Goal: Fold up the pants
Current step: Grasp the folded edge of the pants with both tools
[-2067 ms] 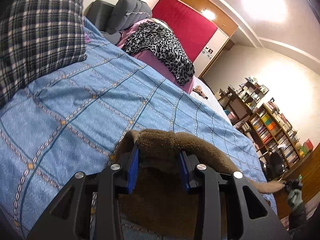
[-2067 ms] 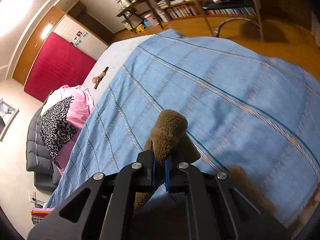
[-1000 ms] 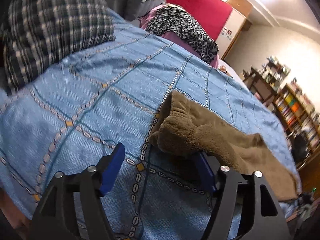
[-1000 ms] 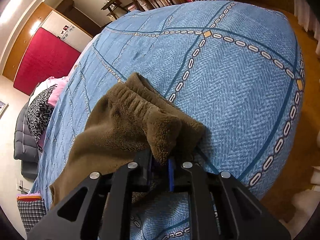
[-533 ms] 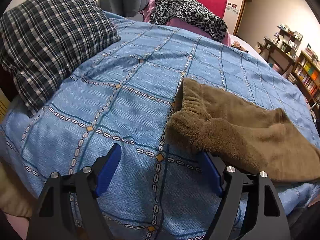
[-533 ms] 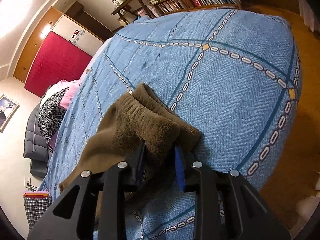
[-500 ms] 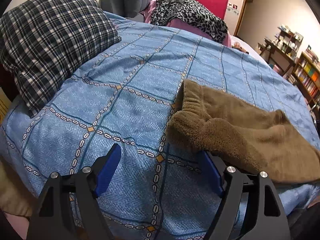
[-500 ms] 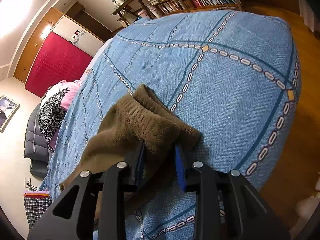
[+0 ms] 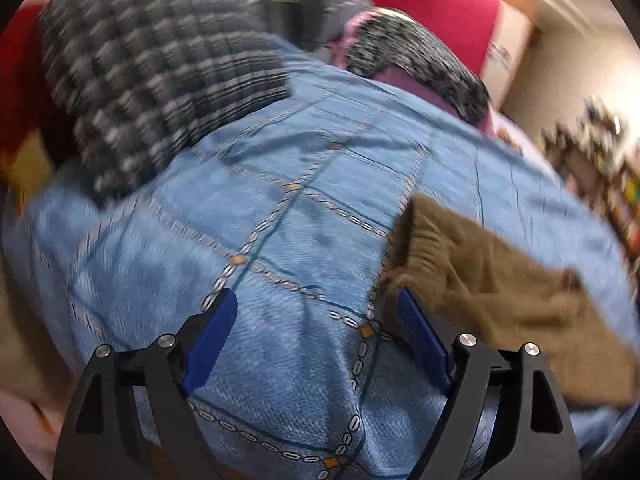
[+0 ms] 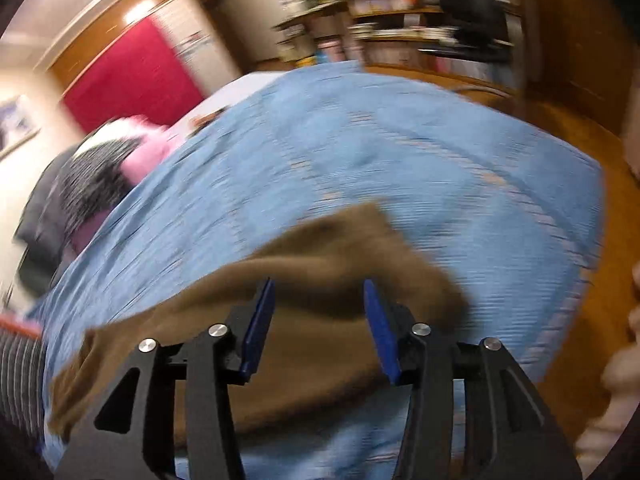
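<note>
- Left wrist view, heavily motion-blurred.
- Left gripper (image 9: 316, 312) over the blue bedspread (image 9: 256, 224), jaws wide apart and opening further, nothing between them but bare quilt.
- Blue fingertips (image 9: 214, 330) clear of any cloth on the left side; the right one just beside the near corner of the brown pants (image 9: 492, 280), whether touching or not cannot be told.
- Pants lying flat toward the right edge of the bed, gathered elastic waistband facing the middle, the rest running off toward the bed's right edge.
- Plaid pillow (image 9: 156, 68) up at the far left corner of the bed.
- Leopard-print cloth (image 9: 416, 56) over something pink at the far edge, red panel (image 9: 436, 12) on the wall behind.
- Bookshelves (image 9: 600, 160) smeared at the right.

- Right wrist view, blurred as well.
- Right gripper (image 10: 320, 312) above the pants (image 10: 320, 272), jaws parted and opening, pads not pressing the fabric.
- Brown fleece seen between and beyond the fingers, resting on the bedspread (image 10: 400, 160) near the bed's front edge, stretching away toward the lower left.
- Wooden floor (image 10: 592, 152) past the right edge of the bed.
- A hand (image 10: 616, 392), pale and blurred, at the right margin.
- Bookshelves (image 10: 392, 12) and a dark chair (image 10: 472, 16) beyond the far corner.
- Leopard-print cloth (image 10: 92, 176) at the bed's left end.
</note>
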Demonstrator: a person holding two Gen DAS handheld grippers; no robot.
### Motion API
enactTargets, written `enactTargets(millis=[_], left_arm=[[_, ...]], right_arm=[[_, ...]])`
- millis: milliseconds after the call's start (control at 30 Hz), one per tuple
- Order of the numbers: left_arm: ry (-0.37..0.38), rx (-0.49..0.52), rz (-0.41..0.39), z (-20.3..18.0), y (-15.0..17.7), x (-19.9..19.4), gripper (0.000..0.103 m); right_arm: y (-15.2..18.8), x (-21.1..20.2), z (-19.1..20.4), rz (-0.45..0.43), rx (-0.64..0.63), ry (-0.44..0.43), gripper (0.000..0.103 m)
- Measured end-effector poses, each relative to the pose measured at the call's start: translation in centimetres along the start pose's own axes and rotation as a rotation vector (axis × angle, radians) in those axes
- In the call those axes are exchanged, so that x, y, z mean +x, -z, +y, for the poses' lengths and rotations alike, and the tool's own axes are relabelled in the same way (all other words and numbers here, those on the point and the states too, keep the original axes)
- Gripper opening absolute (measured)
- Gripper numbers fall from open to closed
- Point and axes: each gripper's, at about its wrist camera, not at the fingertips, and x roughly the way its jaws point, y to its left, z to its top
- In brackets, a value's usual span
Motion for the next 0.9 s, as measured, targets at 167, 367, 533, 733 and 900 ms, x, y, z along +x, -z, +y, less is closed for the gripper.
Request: enactTargets(millis=[167, 367, 533, 733, 900], left_arm=[[0.165, -0.176, -0.034, 1.7, -0.2, 0.1, 0.081], [0.286, -0.154, -0.024, -1.5, -2.5, 2.4, 0.082], [0.318, -0.090, 0.017, -4.2, -4.4, 4.7, 0.084], [0.298, -0.045, 0.118, -6.6, -6.5, 8.0, 0.091], [0.331, -0.005, 0.221, -8.4, -7.7, 10.7, 0.091]], right_arm=[[1.1, 4.0, 10.3, 0.098, -0.156, -0.189, 0.050], [2.1, 8.3, 22.7, 0.183, -0.328, -0.356, 0.050], [3.4, 11.2, 30.1, 0.241, -0.429, -0.416, 0.051], [5.3, 15.4, 36.3, 0.329, -0.536, -0.432, 0.051], [6.4, 19.1, 39.9, 0.384, -0.603, -0.429, 0.057]])
